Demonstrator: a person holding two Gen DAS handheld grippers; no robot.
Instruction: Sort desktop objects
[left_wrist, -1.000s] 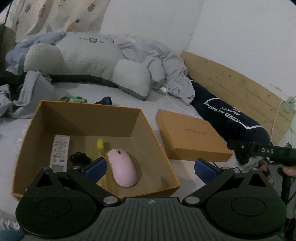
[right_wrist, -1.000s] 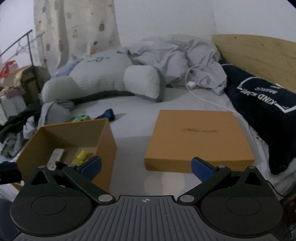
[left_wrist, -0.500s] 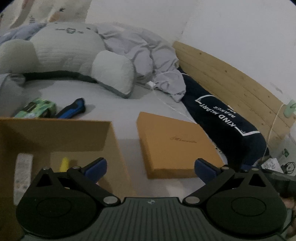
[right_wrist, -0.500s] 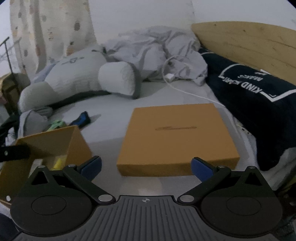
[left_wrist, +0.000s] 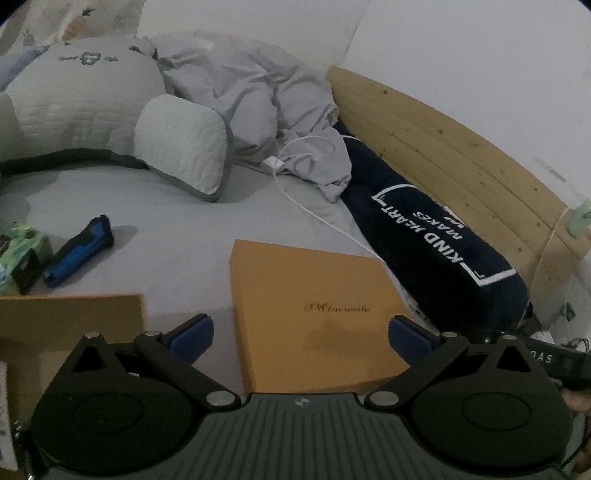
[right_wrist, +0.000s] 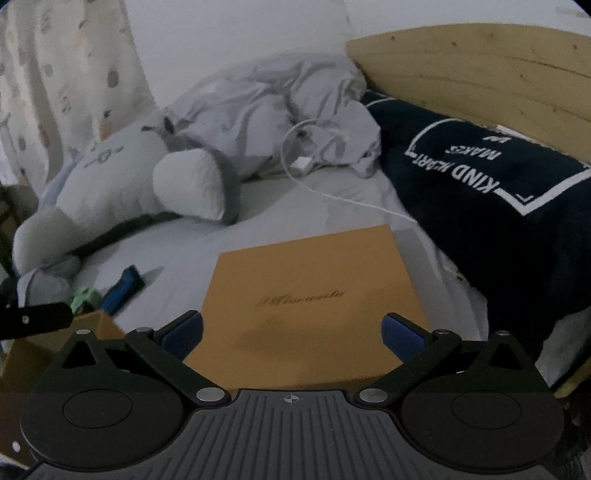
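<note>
both tongs (left_wrist: 301, 334) (right_wrist: 291, 330) agape over lid (right_wrist: 314, 295)

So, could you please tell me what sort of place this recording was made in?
Most likely a bedroom, with the sorting done on a bed rather than a desk: a pale wooden headboard, a rumpled grey duvet and a large grey plush cushion surround the flat orange cardboard lid lying on the sheet.

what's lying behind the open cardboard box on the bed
Behind the open box lie a blue-and-black tool and a green patterned pack, on the grey sheet. The box wall may hide more.
</note>
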